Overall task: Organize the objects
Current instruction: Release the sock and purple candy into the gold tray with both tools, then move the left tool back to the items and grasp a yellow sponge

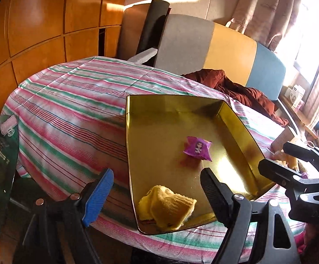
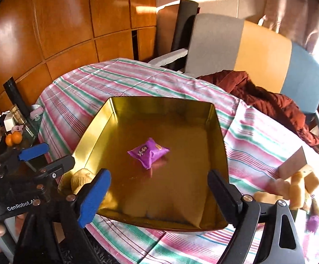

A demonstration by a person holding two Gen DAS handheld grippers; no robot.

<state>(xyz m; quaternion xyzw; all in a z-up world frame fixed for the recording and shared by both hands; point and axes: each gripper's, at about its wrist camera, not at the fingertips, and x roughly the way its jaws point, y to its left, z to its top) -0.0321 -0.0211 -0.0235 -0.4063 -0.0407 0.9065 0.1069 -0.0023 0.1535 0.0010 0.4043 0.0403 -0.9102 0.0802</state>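
Note:
A gold tin tray (image 1: pixel 175 98) (image 2: pixel 159 99) lies on the striped cloth. On its floor near the middle sits a purple packet (image 1: pixel 197 148) (image 2: pixel 148 151), and a yellow packet (image 1: pixel 167 209) (image 2: pixel 81 177) rests in the tray's near-left corner. My left gripper (image 1: pixel 157 172) (image 2: pixel 59 153) hovers open over that corner with the yellow packet below its fingers, untouched. Over the tray's near edge my right gripper (image 2: pixel 159 172) (image 1: pixel 278 155) stands open too, with nothing between its fingers and the purple packet ahead of it.
Several yellow snack packets (image 2: pixel 291 189) and a cardboard box (image 2: pixel 296 162) lie on the cloth right of the tray. A rust-red jacket (image 2: pixel 269 101) lies at the back right before chair backs (image 2: pixel 263 50). A side table at left holds oranges (image 2: pixel 13 138) and a bottle (image 2: pixel 16 99).

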